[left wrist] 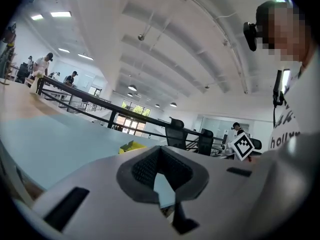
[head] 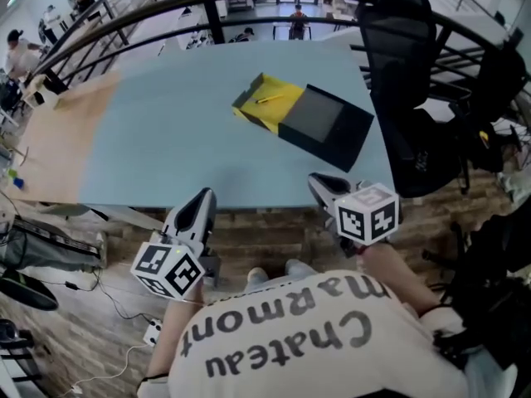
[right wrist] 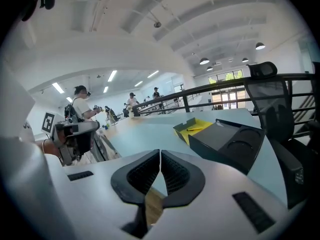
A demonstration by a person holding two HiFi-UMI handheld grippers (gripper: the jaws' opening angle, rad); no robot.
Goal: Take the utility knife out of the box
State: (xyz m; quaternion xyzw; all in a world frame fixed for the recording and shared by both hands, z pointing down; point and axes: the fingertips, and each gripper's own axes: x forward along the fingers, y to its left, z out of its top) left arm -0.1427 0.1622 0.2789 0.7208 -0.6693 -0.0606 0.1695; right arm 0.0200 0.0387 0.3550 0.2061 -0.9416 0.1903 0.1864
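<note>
The knife [head: 270, 99] shows only as a thin yellow sliver, too small to make out in detail, lying in the yellow open part of the box [head: 309, 116], which sits on the counter [head: 166, 139] towards its far side. The right gripper view also catches the sliver [right wrist: 196, 129] in the box [right wrist: 225, 140]. In the left gripper view only a yellow corner of the box [left wrist: 131, 146] rises above that gripper's own body, and the knife is hidden. The hands themselves are covered by the marker cubes [head: 168, 269] and the person's shirt. A black chair [head: 406, 73] at the counter's right side is cut off by the frame. The left hand-held gripper [head: 203, 196] is held short of the counter's near edge, above the wooden floor [head: 265, 243]. It points towards the counter almost level, its jaws pressed together with nothing between them [left wrist: 159, 150]. The right hand-held gripper [head: 319, 181] is at the near edge, tipped a little more downward and aimed towards the box. Its jaws are likewise together and empty [right wrist: 160, 154]. Both are well apart from the box.
</note>
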